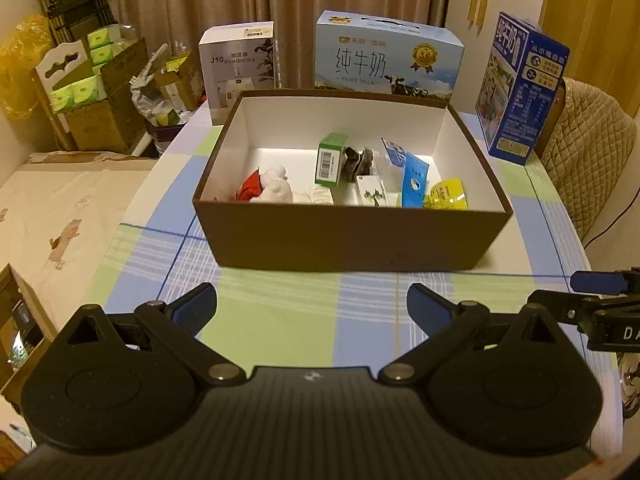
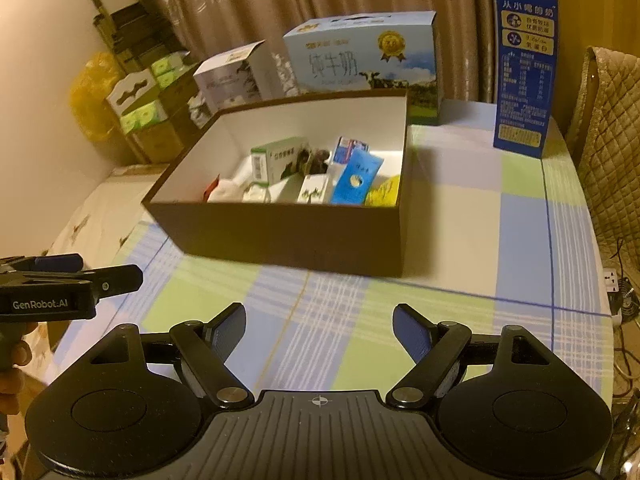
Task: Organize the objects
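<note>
Left wrist view: the left gripper [image 1: 312,308] is held above the checked tablecloth [image 1: 280,320] with its blue-padded fingers [image 1: 196,308] spread wide and nothing between them; just ahead, a brown box [image 1: 352,236] with a white interior is set on the cloth, and the sorted objects are gathered along its near wall; a white plush toy [image 1: 274,188] with a red part lies at the left, a green-and-white carton [image 1: 330,159] is propped upright near the middle, a dark crumpled packet [image 1: 358,162] is seen beside it, and a blue sachet [image 1: 415,180] and a yellow packet [image 1: 446,194] lie at the right; behind the box a humidifier box [image 1: 238,64] and a light-blue milk carton [image 1: 386,54] are stood side by side, and a dark-blue milk box [image 1: 520,88] is stood well apart at the right; the right gripper is glimpsed at the right edge of this view. From the right wrist camera, the right gripper [image 2: 319,330] is likewise shown wide open and empty over the cloth, with the box ahead and to its left; a quilted chair back [image 2: 612,152] is seen at the far right.
</note>
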`<action>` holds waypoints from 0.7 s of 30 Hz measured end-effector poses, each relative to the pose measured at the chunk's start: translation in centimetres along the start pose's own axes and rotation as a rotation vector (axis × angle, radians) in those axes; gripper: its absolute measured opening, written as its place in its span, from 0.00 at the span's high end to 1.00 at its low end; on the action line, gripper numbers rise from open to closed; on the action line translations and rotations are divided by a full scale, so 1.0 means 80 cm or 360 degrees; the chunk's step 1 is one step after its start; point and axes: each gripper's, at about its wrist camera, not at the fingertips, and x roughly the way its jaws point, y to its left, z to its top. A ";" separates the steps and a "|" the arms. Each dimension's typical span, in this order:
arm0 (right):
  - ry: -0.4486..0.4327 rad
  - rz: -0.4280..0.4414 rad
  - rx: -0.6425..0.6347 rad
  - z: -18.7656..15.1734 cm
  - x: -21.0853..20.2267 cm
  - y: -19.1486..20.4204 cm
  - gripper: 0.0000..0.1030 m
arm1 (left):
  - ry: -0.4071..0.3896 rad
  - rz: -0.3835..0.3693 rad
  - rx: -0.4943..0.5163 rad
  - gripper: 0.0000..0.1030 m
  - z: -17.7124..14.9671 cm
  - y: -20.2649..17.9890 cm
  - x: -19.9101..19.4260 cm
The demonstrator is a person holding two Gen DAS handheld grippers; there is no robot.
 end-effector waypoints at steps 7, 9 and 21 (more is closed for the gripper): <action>0.0048 0.0055 -0.0051 -0.026 -0.014 -0.003 0.24 | 0.0033 0.0068 -0.0053 0.03 -0.037 -0.019 -0.020; 0.0050 0.0063 -0.0059 -0.032 -0.018 0.000 0.24 | 0.0048 0.0099 -0.0067 0.03 -0.047 -0.021 -0.025; 0.0058 0.0028 -0.0029 -0.061 -0.032 0.031 0.24 | 0.0082 0.0082 -0.0032 0.03 -0.082 -0.017 -0.056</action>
